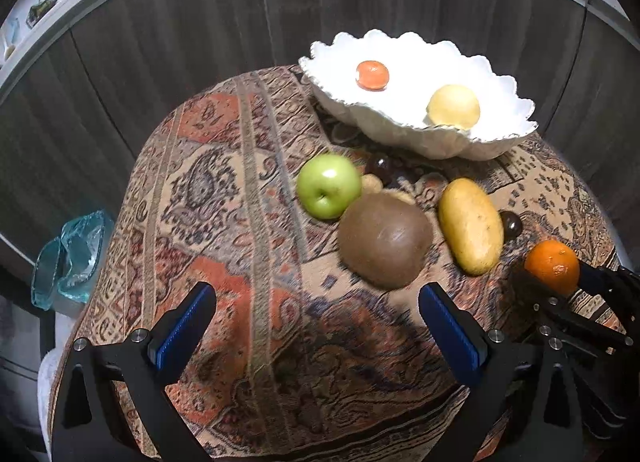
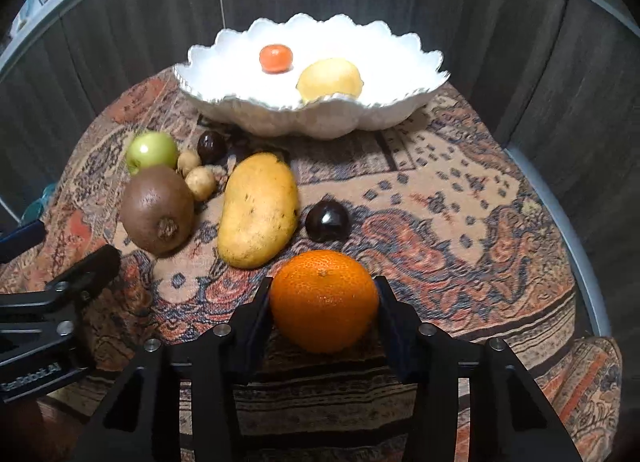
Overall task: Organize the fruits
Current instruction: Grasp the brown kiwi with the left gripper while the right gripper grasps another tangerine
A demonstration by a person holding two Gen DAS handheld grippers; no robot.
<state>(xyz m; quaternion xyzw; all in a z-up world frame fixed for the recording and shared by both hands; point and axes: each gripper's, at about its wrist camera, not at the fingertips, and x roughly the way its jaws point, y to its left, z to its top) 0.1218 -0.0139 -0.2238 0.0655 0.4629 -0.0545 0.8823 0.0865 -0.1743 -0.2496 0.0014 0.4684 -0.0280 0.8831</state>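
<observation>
My right gripper (image 2: pixel 324 298) is shut on an orange (image 2: pixel 324 300), which also shows in the left wrist view (image 1: pixel 552 266). My left gripper (image 1: pixel 316 318) is open and empty, just short of a brown kiwi (image 1: pixel 384 238). A white scalloped bowl (image 2: pixel 256 110) at the back holds a small tangerine (image 2: pixel 275 58) and a lemon (image 2: pixel 330 80). On the cloth lie a green apple (image 1: pixel 329 186), a yellow mango (image 2: pixel 258 210), the kiwi (image 2: pixel 157 210), two dark plums (image 2: pixel 327 220) (image 2: pixel 211 147) and two small tan fruits (image 2: pixel 200 182).
A round table with a patterned cloth (image 1: pixel 224 190) stands before dark wood panels (image 1: pixel 180 42). A blue glass piece (image 1: pixel 72 258) sits off the table's left edge. Bare cloth lies to the right of the plum (image 2: pixel 460 202).
</observation>
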